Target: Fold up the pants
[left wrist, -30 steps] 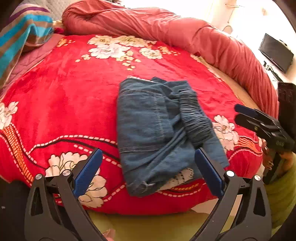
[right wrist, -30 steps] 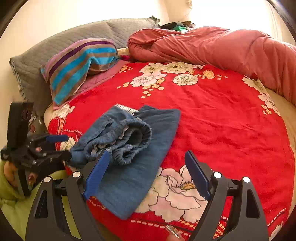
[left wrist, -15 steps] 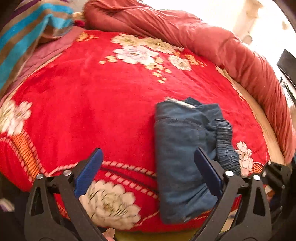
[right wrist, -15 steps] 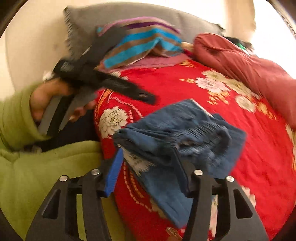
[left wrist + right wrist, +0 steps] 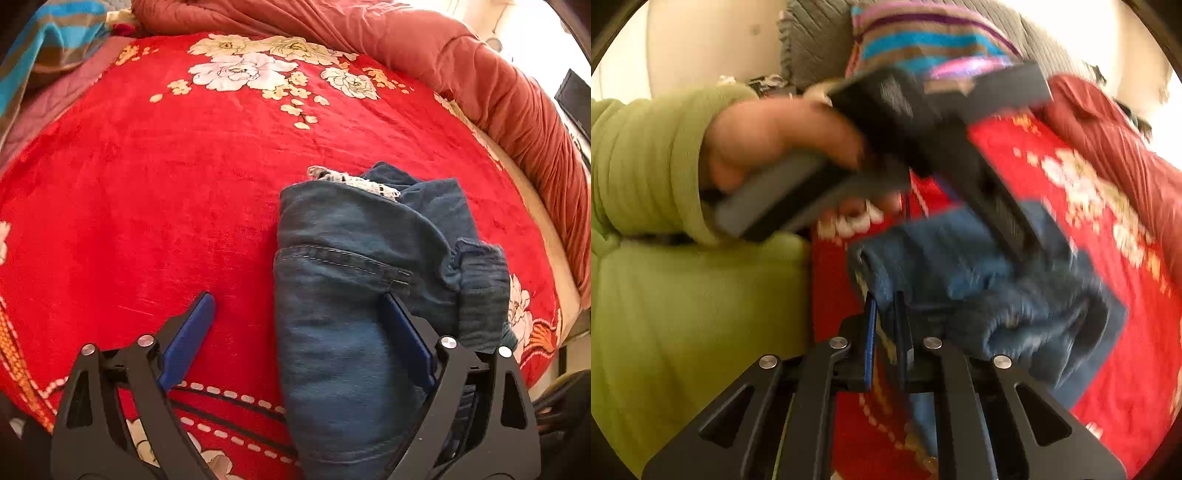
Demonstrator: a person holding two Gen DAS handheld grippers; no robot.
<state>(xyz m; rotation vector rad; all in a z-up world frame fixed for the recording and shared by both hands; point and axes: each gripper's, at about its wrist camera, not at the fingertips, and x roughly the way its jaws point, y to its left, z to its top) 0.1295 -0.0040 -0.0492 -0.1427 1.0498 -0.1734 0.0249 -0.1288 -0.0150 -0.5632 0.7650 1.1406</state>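
Since the earlier frames, the right gripper has rolled and dropped to the near corner of the folded blue denim pants, and its jaws have just been closing; its blue-padded fingers now stand almost together, pinching a thin edge of the denim. The left gripper has shifted across the pants toward the bed's centre. Its fingers are spread wide: one pad lies over the pants, the other over bare blanket just beside them, and neither visibly presses the fabric.

No containers are visible. The pants lie on a red plush blanket with white flowers, near its front edge. Beyond the pants, a rust-red quilt is bunched along the blanket's far side. A striped blue, purple and brown pillow and a grey pillow sit at the head end. In the right wrist view, a hand in a green sleeve holds the left gripper above the pants, partly blocking them.

The pants form a compact rectangle with a stitched pocket seam uppermost, a gathered elastic cuff at one side and a white lace trim at the far end.
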